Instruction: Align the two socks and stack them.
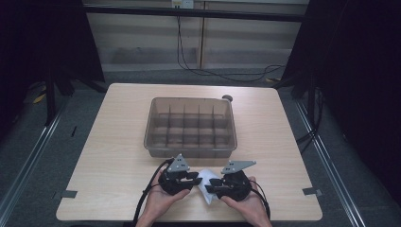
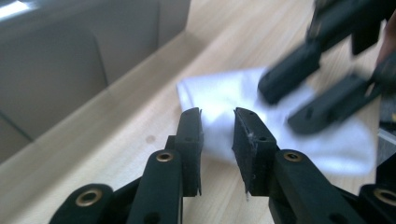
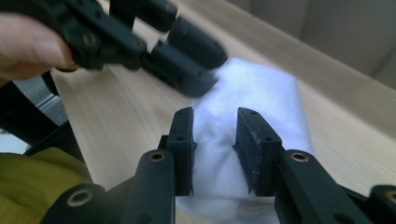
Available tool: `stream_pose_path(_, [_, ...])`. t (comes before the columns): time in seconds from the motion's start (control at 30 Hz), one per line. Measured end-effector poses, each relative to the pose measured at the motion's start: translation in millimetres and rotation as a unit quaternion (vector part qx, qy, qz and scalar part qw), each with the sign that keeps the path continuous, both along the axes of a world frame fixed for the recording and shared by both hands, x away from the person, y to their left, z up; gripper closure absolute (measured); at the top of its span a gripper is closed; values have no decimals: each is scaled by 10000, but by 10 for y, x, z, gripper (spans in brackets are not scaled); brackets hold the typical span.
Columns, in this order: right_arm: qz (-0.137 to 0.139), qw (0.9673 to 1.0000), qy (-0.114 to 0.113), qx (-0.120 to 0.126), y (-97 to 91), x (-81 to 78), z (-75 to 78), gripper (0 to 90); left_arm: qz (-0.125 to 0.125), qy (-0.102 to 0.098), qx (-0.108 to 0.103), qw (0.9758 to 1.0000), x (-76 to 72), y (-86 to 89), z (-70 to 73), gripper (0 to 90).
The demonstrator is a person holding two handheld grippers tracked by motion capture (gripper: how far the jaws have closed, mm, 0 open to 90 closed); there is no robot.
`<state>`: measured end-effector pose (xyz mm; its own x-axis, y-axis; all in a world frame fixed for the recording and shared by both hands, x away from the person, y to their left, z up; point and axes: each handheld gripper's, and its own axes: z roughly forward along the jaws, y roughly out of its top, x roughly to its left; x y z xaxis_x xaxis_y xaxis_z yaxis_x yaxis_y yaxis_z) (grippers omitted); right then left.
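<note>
A folded white cloth (image 1: 205, 183) lies on the wooden table near its front edge, between my two grippers. The left gripper (image 1: 196, 178) points at it from the left; in the left gripper view its jaws (image 2: 217, 116) stand apart over the cloth's (image 2: 224, 91) near edge, pads not pressing on it. From the right comes the right gripper (image 1: 213, 185). In the right gripper view its jaws (image 3: 215, 116) straddle the cloth (image 3: 266, 93) with a gap, and the cloth shows between them. The two grippers' tips almost meet over the cloth.
A translucent grey bin (image 1: 189, 100) with several divider compartments stands just behind the grippers, its front wall (image 2: 70, 70) close to the left jaws. A small dark round thing (image 1: 227, 98) sits behind the bin's back right corner. Bare table (image 1: 113, 142) spreads on either side.
</note>
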<state>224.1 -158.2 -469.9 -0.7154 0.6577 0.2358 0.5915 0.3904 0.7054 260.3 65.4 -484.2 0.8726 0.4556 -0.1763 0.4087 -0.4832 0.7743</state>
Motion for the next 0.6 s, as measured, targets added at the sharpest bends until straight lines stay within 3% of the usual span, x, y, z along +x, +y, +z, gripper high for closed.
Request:
stream_pose_path(0.17, [-39, 10000, 26, -58, -106, -23, 34, 563, -93, 41, 89, 9999, -15, -57, -34, 713])
stream_pose_path(0.23, [-84, 9998, 45, -195, -110, -20, 15, 516, -110, 50, 117, 9999, -13, -77, -44, 711])
stream_pose_path(0.3, [-57, 9998, 44, -206, -99, -12, -11, 501, -102, 66, 146, 9998, 0, -83, -49, 709])
stream_pose_path(0.47, [68, 9982, -76, -598, -6, -18, -64, 472, -26, 86, 57, 9999, 16, -67, -49, 707])
stream_pose_path(0.6, [79, 9983, -93, -566, -29, -14, -93, 476, 23, 72, 43, 10000, 13, -30, -28, 684])
